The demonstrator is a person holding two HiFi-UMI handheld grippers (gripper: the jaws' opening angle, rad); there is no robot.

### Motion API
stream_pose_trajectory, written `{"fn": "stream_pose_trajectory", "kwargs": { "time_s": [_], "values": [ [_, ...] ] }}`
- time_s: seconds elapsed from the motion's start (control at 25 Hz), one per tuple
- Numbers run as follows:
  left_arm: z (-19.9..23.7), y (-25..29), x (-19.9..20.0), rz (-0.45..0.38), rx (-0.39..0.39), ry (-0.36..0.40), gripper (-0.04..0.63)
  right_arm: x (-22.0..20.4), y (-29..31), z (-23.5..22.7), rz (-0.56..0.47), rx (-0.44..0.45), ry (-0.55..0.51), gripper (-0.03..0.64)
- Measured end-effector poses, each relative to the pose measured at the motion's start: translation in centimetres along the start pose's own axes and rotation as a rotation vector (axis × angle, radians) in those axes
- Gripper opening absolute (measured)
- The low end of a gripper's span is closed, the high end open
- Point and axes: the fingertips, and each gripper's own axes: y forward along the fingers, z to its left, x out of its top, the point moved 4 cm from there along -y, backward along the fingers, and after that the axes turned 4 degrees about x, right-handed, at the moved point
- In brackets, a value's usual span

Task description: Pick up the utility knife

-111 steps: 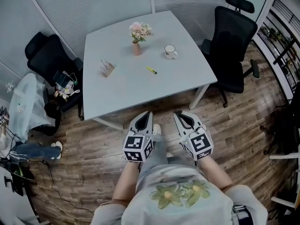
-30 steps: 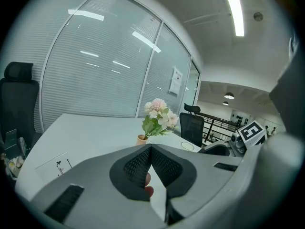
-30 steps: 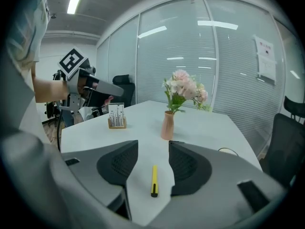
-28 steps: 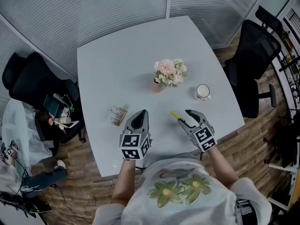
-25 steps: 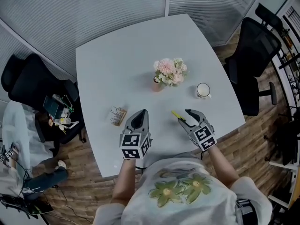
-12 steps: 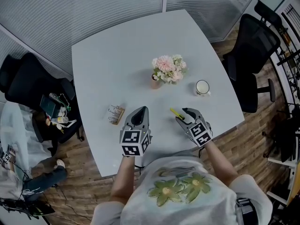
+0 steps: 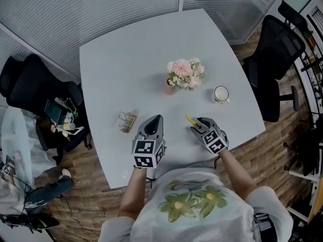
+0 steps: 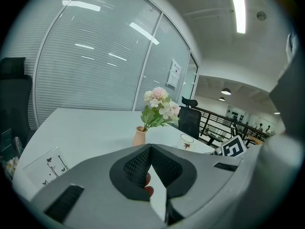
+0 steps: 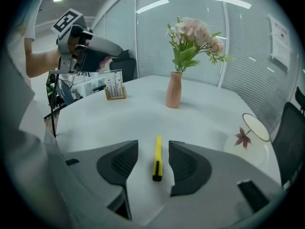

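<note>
The yellow utility knife (image 7: 191, 120) lies flat on the white table (image 7: 126, 59), near its front edge. In the right gripper view the knife (image 9: 157, 157) lies lengthwise between the two open jaws of my right gripper (image 9: 153, 144), black end nearest the camera, with a gap on both sides. From the head view my right gripper (image 7: 199, 124) sits low over the knife's near end. My left gripper (image 7: 156, 118) hovers to the left, above the table, jaws shut with nothing between them (image 8: 150, 148).
A pink vase with flowers (image 7: 171, 86) stands mid-table, a white mug (image 7: 220, 94) to its right and a small card holder (image 7: 127, 121) at the left. Black office chairs (image 7: 277, 44) flank the table, and the left one (image 7: 30, 89) has clutter beside it.
The person has come from the floor up to the table's front edge. In the last second my right gripper sank a little over the knife. The left gripper has barely moved.
</note>
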Motion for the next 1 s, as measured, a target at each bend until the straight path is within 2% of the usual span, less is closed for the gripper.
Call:
{"fn": "stream_pose_trajectory", "kwargs": {
  "time_s": [0.56,0.64,1.0],
  "values": [
    [-0.6,0.6,-0.5,0.025,-0.001,0.01,0.002,-2.7,2.3,-1.0,0.101,0.001,-0.012,0.209],
    [-0.7,0.6,-0.6,0.027,-0.001,0.011,0.002,-3.0,2.4,-1.0,0.113,-0.004,-0.02,0.18],
    [-1.3,0.4,-0.7,0.026,0.011,0.014,0.002,-3.3,2.5,-0.7,0.119,0.004,-0.066,0.157]
  ]
}}
